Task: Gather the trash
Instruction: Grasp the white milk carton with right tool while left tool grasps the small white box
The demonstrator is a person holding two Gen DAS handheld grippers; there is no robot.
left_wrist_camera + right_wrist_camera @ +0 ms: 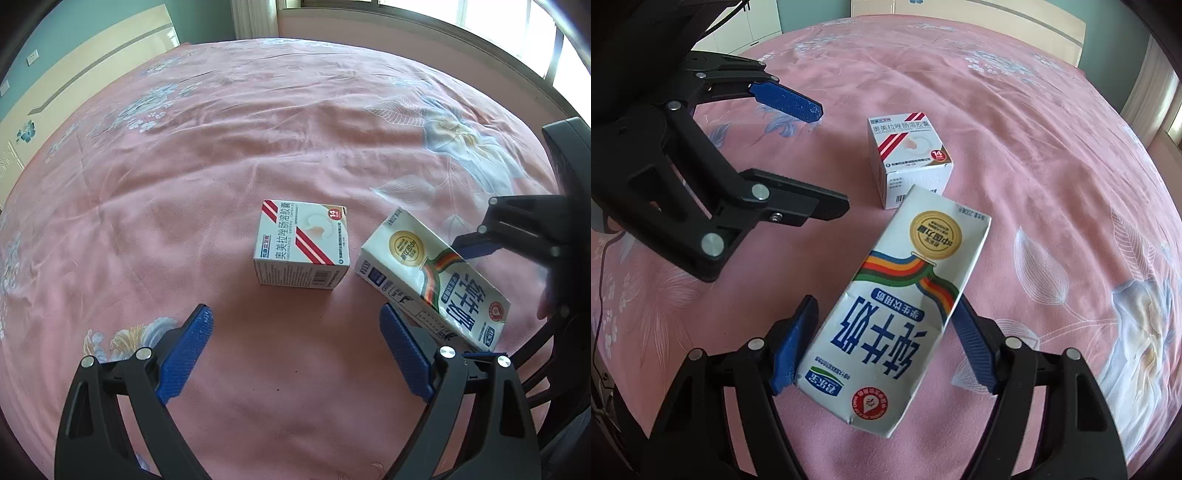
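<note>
The right hand-held gripper point(882, 339) is closed on the milk carton point(897, 306), its blue pads pressing the carton's two long sides near the base, so the step in hand looks like the pickup of the first piece of trash. The carton sits tilted, its far end pointing at the medicine box point(910, 157); whether its underside is touching the bed point(1052, 147) I cannot tell. The medicine box rests on the pink bedspread near the middle of the bed, just beyond the carton (close, perhaps touching at one corner).

The left hand-held gripper point(295, 354) hangs spread wide and empty, aimed at the medicine box point(303, 247), with the carton point(432, 277) just off its right finger. The next move probably calls for lifting the carton clear without nudging the box, then closing the left gripper around the box.

No bin shows in either view. The bed has plenty of open room toward its far edge and headboard point(92, 74); the cramped spot is between the two grippers.
</note>
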